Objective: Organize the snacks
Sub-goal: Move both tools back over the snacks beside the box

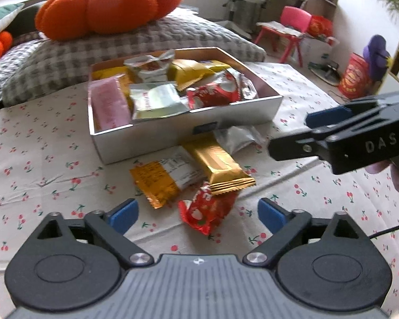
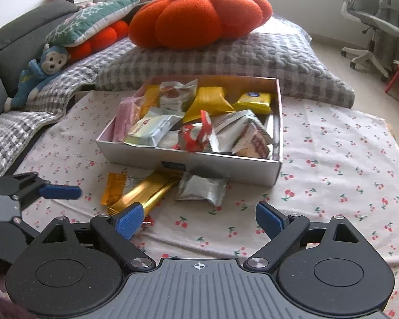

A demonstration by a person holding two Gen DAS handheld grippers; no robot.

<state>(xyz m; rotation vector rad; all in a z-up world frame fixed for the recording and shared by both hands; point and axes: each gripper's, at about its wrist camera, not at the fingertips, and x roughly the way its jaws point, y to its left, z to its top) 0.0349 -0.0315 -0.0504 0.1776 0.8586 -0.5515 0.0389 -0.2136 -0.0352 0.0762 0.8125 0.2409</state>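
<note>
Crinkly red foil packet (image 1: 208,212) lies before rectangular silver cardboard box (image 1: 183,130).

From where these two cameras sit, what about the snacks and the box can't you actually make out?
- Red packet: nearly hidden in the right wrist view behind a finger of the right gripper.
- Gold bar: its near end is covered by the same finger.
- Silver pouch: partly tucked behind the box in the left wrist view.
- Box bottom layer: buried under piled packets, both views.
- Packet lettering: too blurred and small to read.
</note>
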